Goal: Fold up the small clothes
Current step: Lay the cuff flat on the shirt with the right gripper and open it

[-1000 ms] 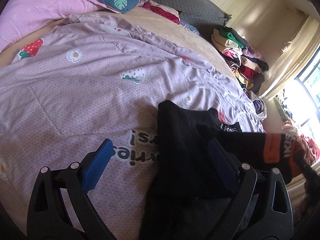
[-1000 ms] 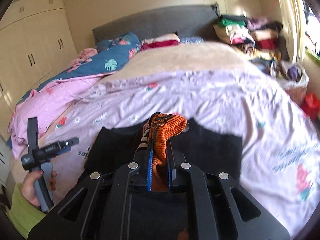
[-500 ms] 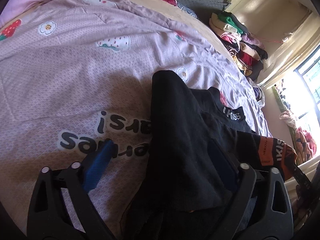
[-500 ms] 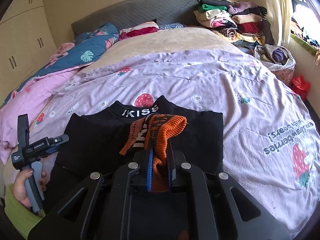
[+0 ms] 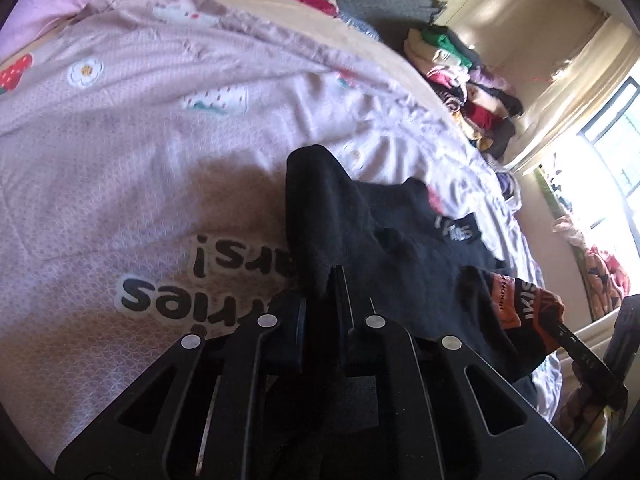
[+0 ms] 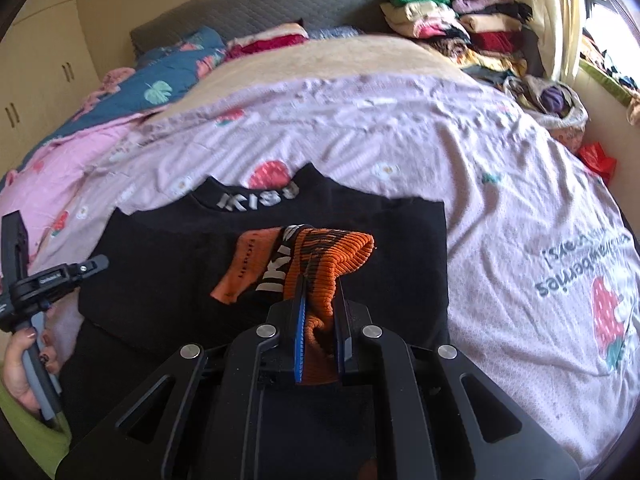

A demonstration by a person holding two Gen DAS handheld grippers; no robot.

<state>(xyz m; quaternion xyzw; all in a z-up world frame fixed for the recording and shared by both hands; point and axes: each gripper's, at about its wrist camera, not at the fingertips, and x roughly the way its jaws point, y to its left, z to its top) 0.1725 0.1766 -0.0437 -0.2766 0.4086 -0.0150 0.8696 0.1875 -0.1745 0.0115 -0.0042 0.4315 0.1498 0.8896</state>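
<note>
Black claw (image 6: 319, 320) frame, silver screws, blue pads; lime-green sleeve (image 6: 24, 436); dark nail polish.

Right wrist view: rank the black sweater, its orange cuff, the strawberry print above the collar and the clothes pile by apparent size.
1. black sweater
2. clothes pile, farther away, so its rank is unsure
3. orange cuff, near the camera
4. strawberry print

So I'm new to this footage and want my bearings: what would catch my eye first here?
The black top lying on the lilac strawberry quilt in the middle of the bed stands out most. The right gripper is shut on its orange striped cuff, bunched over the top's middle, while the left gripper pinches a raised fold of the black cloth. Far back by the window sits a tall pile of folded clothes.
</note>
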